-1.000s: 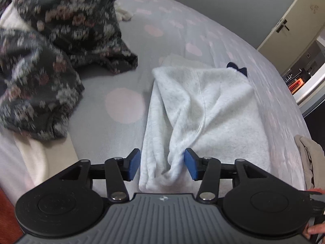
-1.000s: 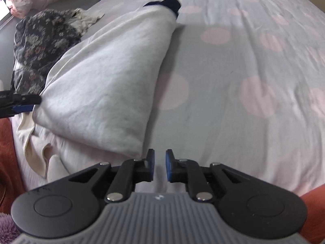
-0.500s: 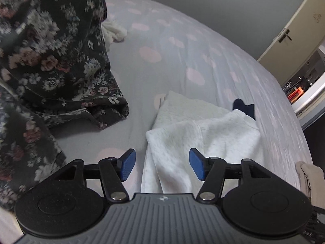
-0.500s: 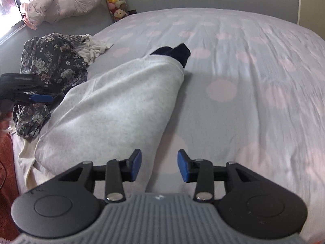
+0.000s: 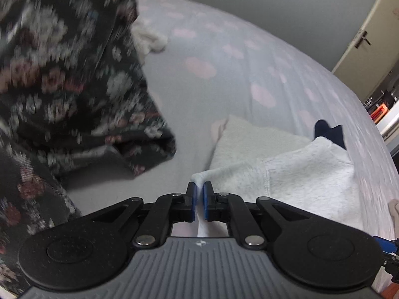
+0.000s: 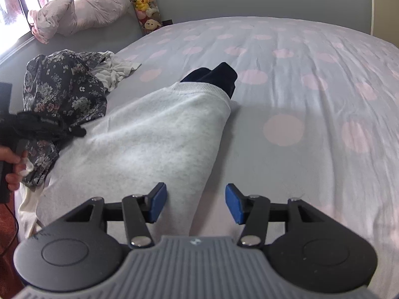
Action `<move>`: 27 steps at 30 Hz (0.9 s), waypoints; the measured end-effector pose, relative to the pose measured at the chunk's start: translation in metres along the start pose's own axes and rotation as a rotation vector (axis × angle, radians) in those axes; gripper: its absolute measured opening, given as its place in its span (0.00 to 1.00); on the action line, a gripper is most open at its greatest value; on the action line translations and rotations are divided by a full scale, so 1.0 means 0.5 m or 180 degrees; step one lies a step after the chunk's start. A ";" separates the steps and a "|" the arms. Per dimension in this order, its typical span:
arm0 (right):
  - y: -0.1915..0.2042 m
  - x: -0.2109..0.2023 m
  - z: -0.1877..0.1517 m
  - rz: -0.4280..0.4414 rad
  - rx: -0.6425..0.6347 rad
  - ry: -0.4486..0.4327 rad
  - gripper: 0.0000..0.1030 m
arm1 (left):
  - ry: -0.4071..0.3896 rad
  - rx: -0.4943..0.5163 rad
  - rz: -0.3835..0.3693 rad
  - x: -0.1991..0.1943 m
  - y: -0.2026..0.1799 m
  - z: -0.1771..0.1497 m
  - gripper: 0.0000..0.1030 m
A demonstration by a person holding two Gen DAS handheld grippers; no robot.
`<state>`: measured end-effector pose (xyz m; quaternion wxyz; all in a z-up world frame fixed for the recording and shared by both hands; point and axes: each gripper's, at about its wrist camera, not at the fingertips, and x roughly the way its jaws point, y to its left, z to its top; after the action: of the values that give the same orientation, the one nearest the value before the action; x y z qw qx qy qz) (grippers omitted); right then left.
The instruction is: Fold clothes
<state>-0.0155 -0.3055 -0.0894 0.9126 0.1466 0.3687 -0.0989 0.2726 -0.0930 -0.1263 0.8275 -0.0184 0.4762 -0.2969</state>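
Left wrist view: the left gripper (image 5: 198, 194) is clamped on a corner of the grey sweatshirt (image 5: 294, 182), which lies on the dotted bedsheet (image 5: 224, 94) beside a floral garment (image 5: 67, 79). The right gripper (image 6: 195, 205) hangs with jaws spread wide over the sweatshirt's near edge, holding nothing.
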 end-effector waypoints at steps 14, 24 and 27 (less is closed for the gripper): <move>-0.006 0.191 0.119 -0.0051 -0.0181 0.0226 0.39 | 0.0184 0.0342 0.0240 0.044 -0.026 0.005 0.06; -0.066 0.170 0.116 0.0182 0.0286 0.0226 0.50 | 0.0132 -0.0009 0.0067 0.016 0.013 0.017 0.40; -0.087 0.139 0.109 0.0274 0.0494 0.0207 0.61 | 0.0167 -0.0150 -0.0172 0.004 0.030 0.011 0.58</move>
<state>0.0563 -0.3698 -0.1090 0.8894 0.2357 0.3827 -0.0830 0.2847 -0.0832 -0.1293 0.8057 -0.0429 0.5039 -0.3083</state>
